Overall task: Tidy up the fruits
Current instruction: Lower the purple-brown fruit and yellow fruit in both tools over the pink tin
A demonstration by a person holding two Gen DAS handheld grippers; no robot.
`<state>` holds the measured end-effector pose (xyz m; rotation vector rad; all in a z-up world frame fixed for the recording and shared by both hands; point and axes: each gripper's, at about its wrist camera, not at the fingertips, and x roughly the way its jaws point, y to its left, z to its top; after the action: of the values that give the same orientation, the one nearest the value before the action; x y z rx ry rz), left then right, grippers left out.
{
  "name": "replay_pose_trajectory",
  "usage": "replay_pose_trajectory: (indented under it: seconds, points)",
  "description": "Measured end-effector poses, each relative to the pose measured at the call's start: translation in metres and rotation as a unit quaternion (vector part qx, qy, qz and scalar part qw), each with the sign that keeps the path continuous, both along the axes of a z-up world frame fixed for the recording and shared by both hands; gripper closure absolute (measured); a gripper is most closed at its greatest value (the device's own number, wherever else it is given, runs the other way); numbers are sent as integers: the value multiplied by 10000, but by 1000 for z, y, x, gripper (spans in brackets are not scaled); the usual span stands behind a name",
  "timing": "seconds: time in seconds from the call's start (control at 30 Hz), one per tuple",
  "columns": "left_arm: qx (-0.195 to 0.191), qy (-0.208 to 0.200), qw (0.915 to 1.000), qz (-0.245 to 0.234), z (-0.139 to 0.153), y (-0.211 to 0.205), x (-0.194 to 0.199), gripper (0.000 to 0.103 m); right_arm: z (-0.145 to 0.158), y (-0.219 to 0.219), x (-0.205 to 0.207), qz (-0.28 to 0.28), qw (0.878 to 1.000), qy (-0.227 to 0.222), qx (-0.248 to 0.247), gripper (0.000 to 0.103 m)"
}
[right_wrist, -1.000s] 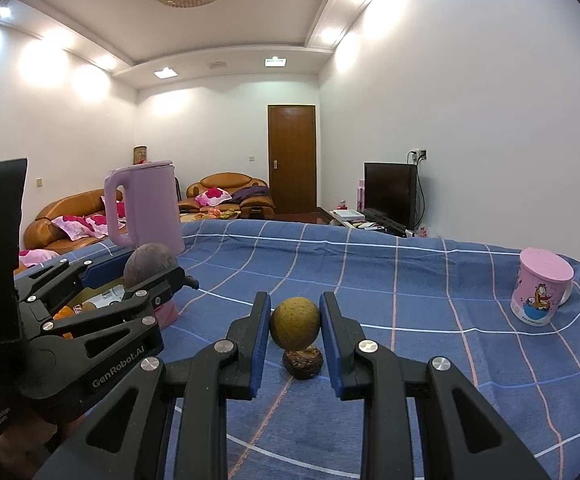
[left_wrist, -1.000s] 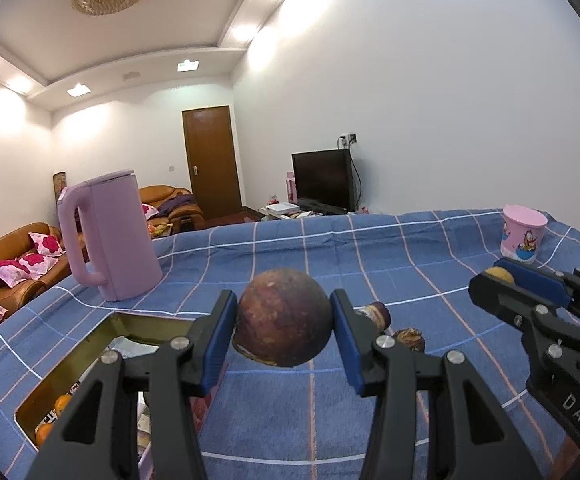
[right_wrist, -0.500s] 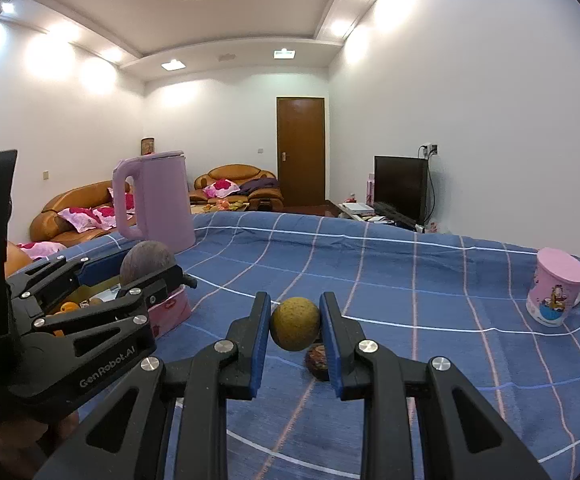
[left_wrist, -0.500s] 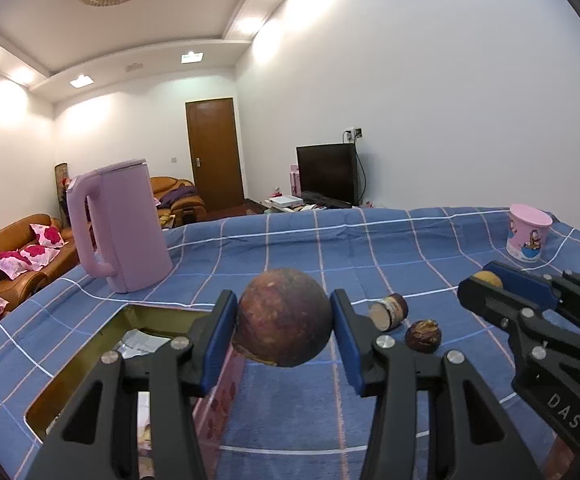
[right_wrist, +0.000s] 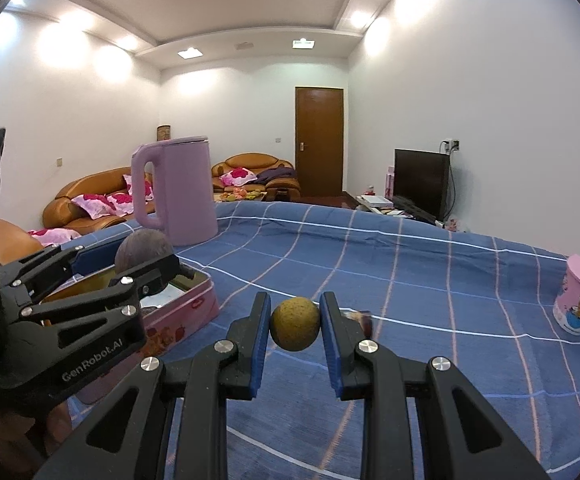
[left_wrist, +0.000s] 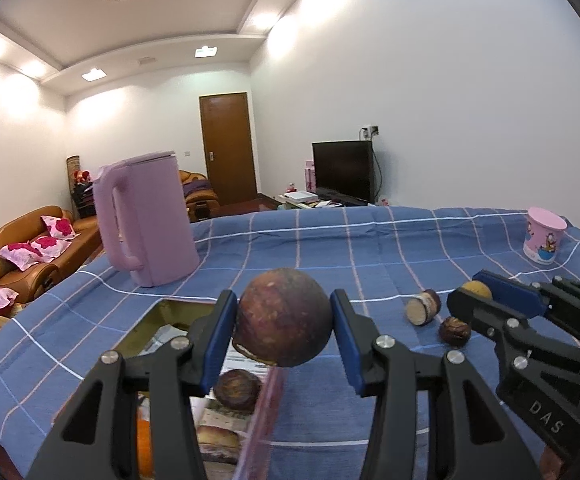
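Left wrist view has my left hand-held gripper [left_wrist: 283, 330] clamped on a dark purple-brown fruit [left_wrist: 283, 317], hanging over the near wall of the pink tin [left_wrist: 261, 420], where another dark fruit [left_wrist: 237, 389] already lies. I'd carry it further inside, lower it, then release gently so it doesn't roll out. My right hand-held gripper [right_wrist: 294, 330] grips a small yellow-brown fruit [right_wrist: 294, 329] above the blue checked tabletop [right_wrist: 430, 312]; it should wait its turn.
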<state>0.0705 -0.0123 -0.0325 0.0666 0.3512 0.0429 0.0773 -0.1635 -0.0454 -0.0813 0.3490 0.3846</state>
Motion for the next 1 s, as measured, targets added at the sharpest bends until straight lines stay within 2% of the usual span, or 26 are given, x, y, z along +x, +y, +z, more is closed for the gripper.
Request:
replay_pose_trajectory:
  seconds: [1.0]
  points:
    - [1, 255, 9971, 716, -4, 81, 11, 53, 7, 83, 17, 692, 9975, 26, -160, 76]
